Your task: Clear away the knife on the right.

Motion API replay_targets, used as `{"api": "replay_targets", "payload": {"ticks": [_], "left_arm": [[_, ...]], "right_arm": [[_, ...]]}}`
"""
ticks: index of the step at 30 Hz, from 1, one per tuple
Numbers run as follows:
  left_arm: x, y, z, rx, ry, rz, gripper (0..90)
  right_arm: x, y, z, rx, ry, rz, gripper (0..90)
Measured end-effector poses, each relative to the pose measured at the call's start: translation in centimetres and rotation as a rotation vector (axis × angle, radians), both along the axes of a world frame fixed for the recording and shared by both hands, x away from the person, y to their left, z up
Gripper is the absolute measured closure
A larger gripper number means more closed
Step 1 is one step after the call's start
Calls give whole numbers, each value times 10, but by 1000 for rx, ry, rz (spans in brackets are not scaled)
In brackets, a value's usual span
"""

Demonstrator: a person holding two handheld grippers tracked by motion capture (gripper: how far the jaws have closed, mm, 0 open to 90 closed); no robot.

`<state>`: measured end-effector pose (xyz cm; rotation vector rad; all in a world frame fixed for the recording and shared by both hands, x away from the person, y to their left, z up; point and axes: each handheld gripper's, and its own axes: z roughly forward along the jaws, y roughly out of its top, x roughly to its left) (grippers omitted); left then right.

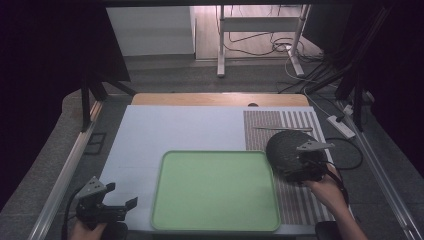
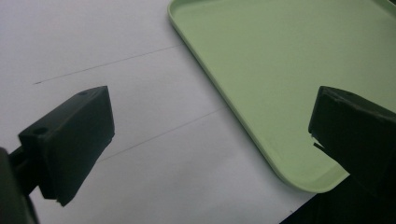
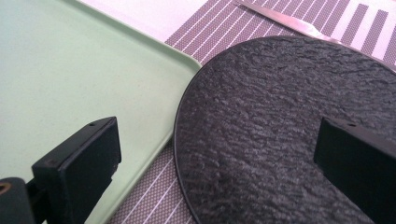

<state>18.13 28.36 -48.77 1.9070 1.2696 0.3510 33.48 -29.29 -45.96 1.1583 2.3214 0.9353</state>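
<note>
So far nothing is sitting on the green tray [image 1: 215, 190]; the dark round plate [image 1: 287, 150] is lying at its three o'clock (on the striped mat [image 1: 300, 200]). Both grippers, left [image 1: 117, 202] and right [image 1: 307, 167], are hovering, jaws apart.

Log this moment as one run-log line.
left gripper open, over white mat | right gripper open, over dark round plate on striped placemat | green tray empty | knife behind plate

Tray [image 1: 215, 192] at table centre-front, on the sheet [image 1: 170, 132]. Striped mat [image 1: 295, 200] at its 3 o'clock. Round plate [image 1: 285, 147] on mat, at tray's 2 o'clock, overlapping tray corner. Knife [image 1: 282, 129] on mat at plate's 12 o'clock.
</note>
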Motion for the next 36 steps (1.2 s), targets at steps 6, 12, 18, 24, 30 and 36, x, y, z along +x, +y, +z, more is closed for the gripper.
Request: {"api": "replay_targets", "payload": {"ticks": [6,12,18,24,30,36], "left_arm": [[1,0,0,-1,1,-1,11],[1,0,0,0,2,-4,11],[1,0,0,-1,2,-5,11],[1,0,0,0,2,-7,12],[1,0,0,-2,2,-8,12],[1,0,0,-4,2,-8,12]], "right_arm": [[13,4,-1,-13,7,0,13],[29,8,-2,-36,30,-4,13],[46,13,-6,-68,46,-28,13],[64,19,-7,-94,58,-31,13],[83,22,-9,-90,63,-30,12],[97,25,-11,-102,84,-39,13]]}}
